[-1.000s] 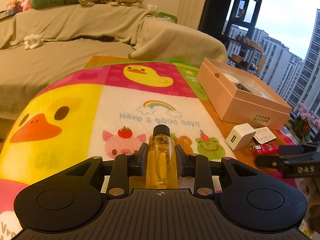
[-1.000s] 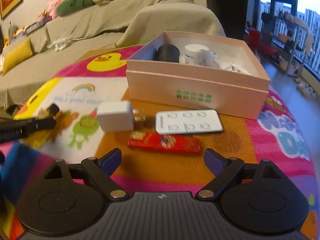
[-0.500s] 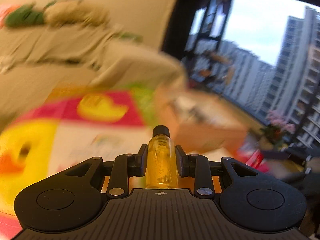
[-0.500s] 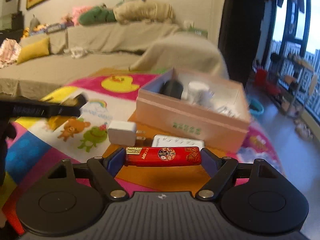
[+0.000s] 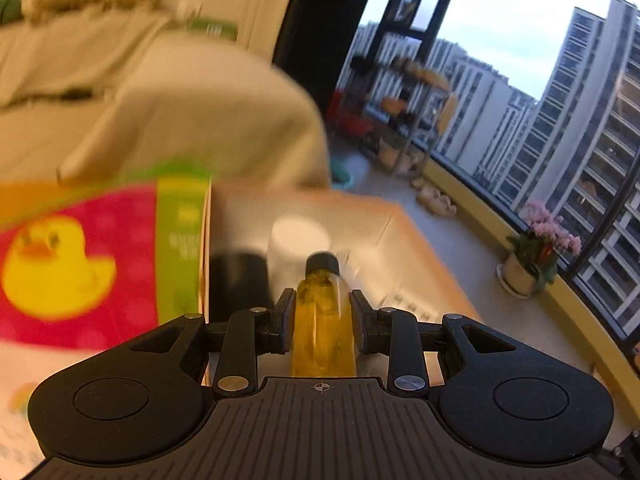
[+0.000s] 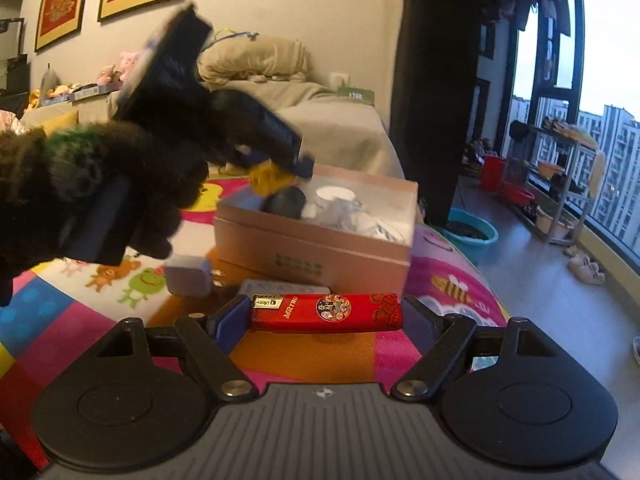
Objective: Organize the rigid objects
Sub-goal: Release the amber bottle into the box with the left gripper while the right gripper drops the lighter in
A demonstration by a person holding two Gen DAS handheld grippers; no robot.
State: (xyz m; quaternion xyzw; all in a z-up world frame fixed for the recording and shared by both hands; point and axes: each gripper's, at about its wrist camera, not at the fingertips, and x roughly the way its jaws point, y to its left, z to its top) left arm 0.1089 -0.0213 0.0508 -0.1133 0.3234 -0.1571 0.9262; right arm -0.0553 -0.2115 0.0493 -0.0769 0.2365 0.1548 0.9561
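Since a second ago both grippers have come up off the mat: the left gripper [image 5: 322, 316] swung from over the duck mat to above the box, and the right gripper [image 6: 325, 314], empty then, now carries a load.

Left jaws clamped on a small clear bottle of yellow liquid with a black cap [image 5: 323, 316], cap pointing forward. Right jaws closed endwise on a red rectangular lighter with printed label [image 6: 327, 313], lying crosswise between the pads.

Beyond the bottle: open pink cardboard box [image 6: 312, 258], already holding a black cylinder [image 6: 285, 201] and a white round jar [image 6: 334, 196] (left view is motion-blurred, contents soft). Still on the colourful cartoon play mat [image 6: 44, 320], in front of the box: a white cube charger [image 6: 188, 277] and a flat white remote [image 6: 280, 288], mostly hidden behind the lighter.

Risks, judged:
- Bottle released too high may strike the jar or cylinder, or land on its side and roll.
- Lighter is held only by its ends; a jolt could pivot it out.
- Both grippers heading for one box could collide over it.
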